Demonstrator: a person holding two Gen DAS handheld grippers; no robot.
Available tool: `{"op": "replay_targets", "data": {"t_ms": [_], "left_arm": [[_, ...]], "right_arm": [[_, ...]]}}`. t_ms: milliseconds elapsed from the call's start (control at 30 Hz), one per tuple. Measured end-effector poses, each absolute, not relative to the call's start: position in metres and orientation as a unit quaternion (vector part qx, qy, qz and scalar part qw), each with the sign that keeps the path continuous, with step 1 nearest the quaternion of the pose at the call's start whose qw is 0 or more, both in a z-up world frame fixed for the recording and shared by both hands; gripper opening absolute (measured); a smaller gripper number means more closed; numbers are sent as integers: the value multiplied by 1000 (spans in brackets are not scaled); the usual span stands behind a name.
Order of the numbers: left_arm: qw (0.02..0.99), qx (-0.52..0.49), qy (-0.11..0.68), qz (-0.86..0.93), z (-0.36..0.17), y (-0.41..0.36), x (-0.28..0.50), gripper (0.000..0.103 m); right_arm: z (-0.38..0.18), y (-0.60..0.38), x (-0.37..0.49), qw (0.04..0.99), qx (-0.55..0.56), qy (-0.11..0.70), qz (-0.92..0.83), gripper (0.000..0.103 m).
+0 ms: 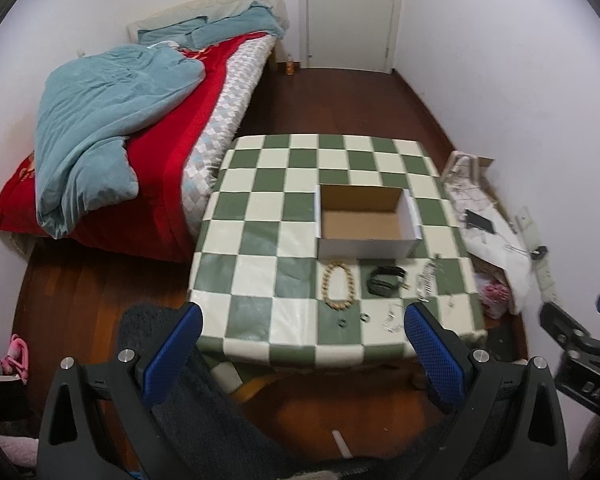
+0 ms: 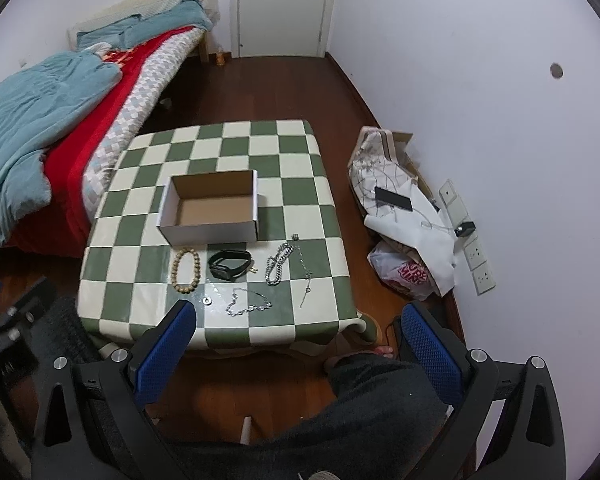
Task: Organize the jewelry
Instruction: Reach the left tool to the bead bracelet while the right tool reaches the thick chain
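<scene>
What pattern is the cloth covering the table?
Green and cream checks on the tablecloth, clearest in the right wrist view.

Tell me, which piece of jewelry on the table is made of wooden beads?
The bead bracelet, leftmost in the row before the box. The others are a black watch and silvery chains.

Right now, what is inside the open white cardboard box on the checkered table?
The open white cardboard box holds nothing visible: its brown floor shows bare. Only the strip behind the near wall is hidden. The wooden bead bracelet and black watch lie outside.
</scene>
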State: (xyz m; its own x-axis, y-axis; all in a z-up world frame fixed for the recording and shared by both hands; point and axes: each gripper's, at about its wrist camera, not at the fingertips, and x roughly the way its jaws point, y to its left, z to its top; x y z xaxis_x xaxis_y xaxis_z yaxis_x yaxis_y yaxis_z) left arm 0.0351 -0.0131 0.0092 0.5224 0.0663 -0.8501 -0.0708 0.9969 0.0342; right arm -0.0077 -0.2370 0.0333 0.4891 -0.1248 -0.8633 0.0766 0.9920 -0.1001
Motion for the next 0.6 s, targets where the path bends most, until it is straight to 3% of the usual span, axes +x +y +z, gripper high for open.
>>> {"op": "replay_targets", "data": {"t_ms": [400, 600], "left_arm": [[827, 41, 558, 55, -129, 0, 134, 103], [800, 52, 596, 50, -190, 4, 156, 103]], "right_arm": [[-99, -275, 92, 815, 29, 572, -92, 100], [-180, -280, 128, 776, 59, 620, -96, 79]]}}
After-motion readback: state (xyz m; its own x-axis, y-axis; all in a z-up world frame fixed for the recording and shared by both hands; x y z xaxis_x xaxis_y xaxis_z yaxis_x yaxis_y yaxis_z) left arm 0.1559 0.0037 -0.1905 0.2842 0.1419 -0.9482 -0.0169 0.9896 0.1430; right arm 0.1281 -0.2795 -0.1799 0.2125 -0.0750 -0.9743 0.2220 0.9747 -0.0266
